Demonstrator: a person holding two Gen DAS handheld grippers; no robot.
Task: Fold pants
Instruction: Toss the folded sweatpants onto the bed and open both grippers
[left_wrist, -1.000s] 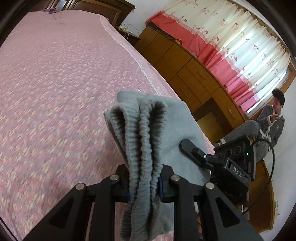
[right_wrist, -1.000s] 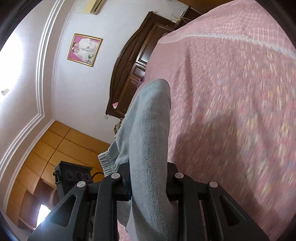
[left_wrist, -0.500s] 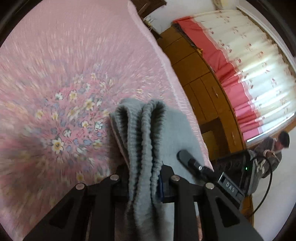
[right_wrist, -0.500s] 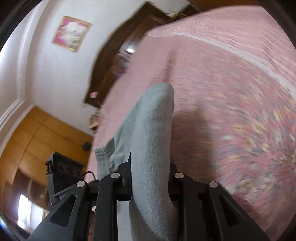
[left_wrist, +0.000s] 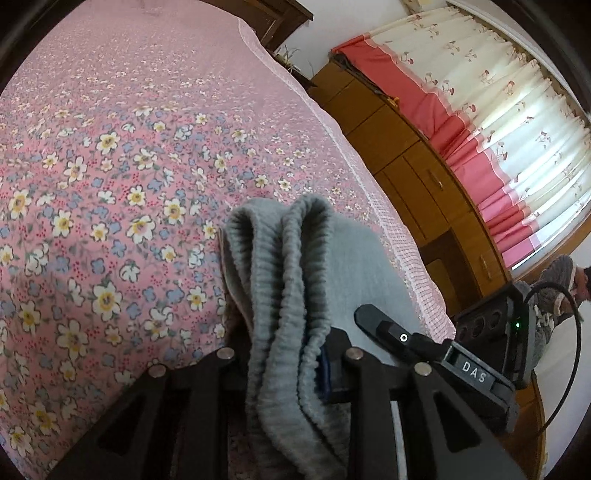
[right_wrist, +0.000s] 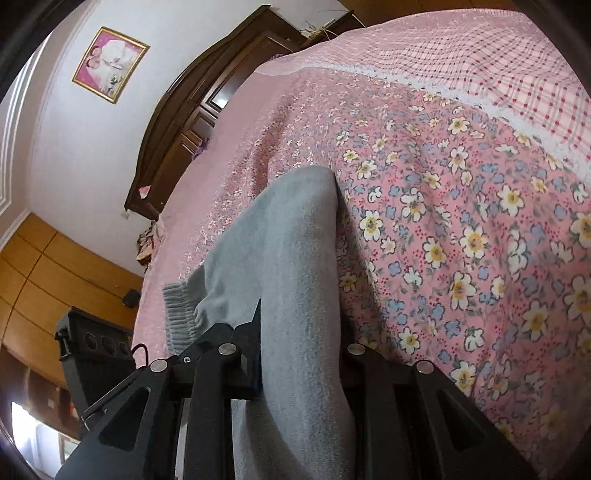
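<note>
- Leftmost, left gripper (left_wrist: 284, 354): clamped on the ribbed waistband of the grey pants (left_wrist: 295, 280), jaws just starting to open with the doubled band between them and the pads pressing on it.
- Ahead of those jaws: waistband standing up in two ridges, likely pinched double to keep both layers aligned for the fold.
- Below and beyond the jaws: flowered bed (left_wrist: 110, 166), close underneath, probably the landing spot for this edge.
- Further right, right gripper (right_wrist: 299, 354): closed on a smooth fold of the same pants, cloth filling the gap between the jaws.
- Ahead of those jaws: fabric humped over, then dropping toward the bed, with a ribbed edge trailing off to the left of the jaws.
- Held at two points, apparently to keep the garment spread between them while laying it down.
- Not yet released; fold judged partway done.
</note>
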